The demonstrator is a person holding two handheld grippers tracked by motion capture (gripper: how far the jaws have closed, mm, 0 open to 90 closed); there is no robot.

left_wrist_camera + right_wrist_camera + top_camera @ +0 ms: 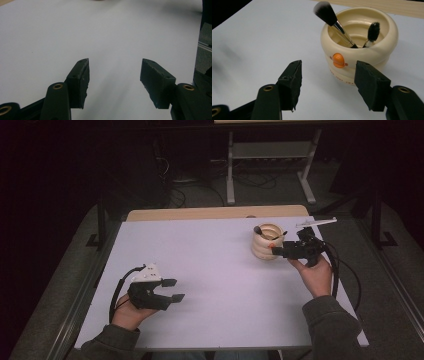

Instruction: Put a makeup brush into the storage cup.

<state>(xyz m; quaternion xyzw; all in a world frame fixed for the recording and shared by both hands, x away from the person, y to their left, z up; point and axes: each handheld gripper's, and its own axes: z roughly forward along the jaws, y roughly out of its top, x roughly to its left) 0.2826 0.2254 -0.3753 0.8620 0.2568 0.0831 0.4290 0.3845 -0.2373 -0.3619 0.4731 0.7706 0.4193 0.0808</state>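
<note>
— The pot (359, 53)?
— Cream, ribbed, orange knob; two brushes (334, 21) lean inside. It's far right on the table (210, 265).
— Tongs?
— Right tongs (329, 82) wide, just before it; left tongs (113, 82) wide, well apart.

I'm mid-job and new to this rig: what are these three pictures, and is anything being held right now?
A person holds a hand-operated two-jaw gripper in each hand over a white table. The high view looks down from above; the other two come from cameras riding on each gripper. The left gripper is open above bare table. The right gripper is open too, holding nothing and aimed at a cream ridged pot with an orange knob. Two makeup brushes stand bristles-up in the pot: a large brush and a small dark brush.
</note>
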